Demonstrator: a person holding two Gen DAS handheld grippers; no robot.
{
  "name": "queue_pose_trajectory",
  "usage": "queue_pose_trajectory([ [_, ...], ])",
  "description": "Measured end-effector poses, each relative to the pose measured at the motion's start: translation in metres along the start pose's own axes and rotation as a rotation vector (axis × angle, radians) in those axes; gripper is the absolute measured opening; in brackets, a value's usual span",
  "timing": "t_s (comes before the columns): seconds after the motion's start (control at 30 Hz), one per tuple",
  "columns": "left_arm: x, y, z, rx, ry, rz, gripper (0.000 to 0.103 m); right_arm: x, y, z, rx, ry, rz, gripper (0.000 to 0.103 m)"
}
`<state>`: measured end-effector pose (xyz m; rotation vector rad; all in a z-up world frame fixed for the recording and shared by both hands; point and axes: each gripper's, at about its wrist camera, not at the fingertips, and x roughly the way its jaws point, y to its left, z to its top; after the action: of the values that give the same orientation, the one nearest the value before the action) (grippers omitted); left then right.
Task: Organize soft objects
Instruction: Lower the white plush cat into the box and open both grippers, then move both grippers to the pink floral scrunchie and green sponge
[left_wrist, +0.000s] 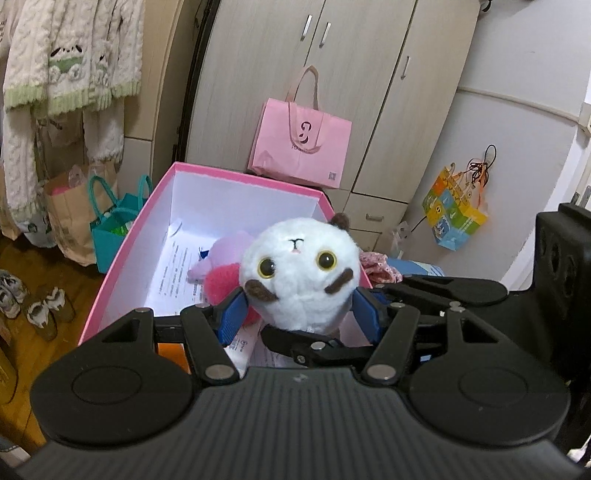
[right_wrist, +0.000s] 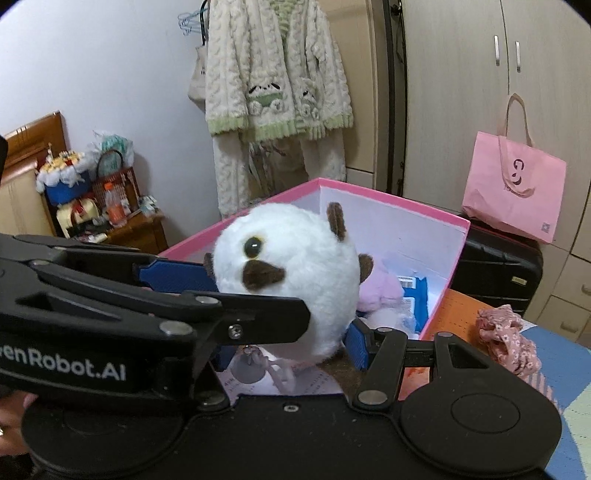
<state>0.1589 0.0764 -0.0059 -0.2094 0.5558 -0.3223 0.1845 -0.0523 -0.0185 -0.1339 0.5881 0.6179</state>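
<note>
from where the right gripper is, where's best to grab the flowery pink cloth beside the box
Probably the raised bunch at the top of the flowery pink cloth, coming straight down from above. It lies crumpled in a low heap, so its folds stand up to pinch, while its edges sit flat.

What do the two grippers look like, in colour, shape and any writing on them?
Both grippers are matte black, with angular linkage arms joined by silver round pins, and blue ribbed pads on the fingers. The left gripper has a ribbed black body with two round discs. Seen from the right gripper, the left one bears white lettering ending "Robot.AI".
</note>
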Motion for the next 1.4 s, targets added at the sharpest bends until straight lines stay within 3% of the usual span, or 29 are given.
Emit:
queue_pose_trajectory([
  [0.33,-0.013,0.003,0.0,-0.017,-0.01,0.008,0.062,-0.015,-0.004,-0.007,-0.015,-0.015,-0.019,0.07],
  [0.57,-0.042,-0.006,0.005,0.027,-0.013,0.016,0.063,-0.046,-0.003,-0.009,-0.013,-0.03,-0.025,0.07],
  [0.97,-0.089,-0.038,0.003,0.134,0.044,-0.055,0.064,-0.126,-0.011,-0.027,-0.013,-0.031,-0.015,0.071],
  [1.4,-0.08,-0.1,-0.024,0.254,0.133,-0.148,0.064,-0.189,-0.055,-0.07,0.051,-0.057,-0.108,0.073],
])
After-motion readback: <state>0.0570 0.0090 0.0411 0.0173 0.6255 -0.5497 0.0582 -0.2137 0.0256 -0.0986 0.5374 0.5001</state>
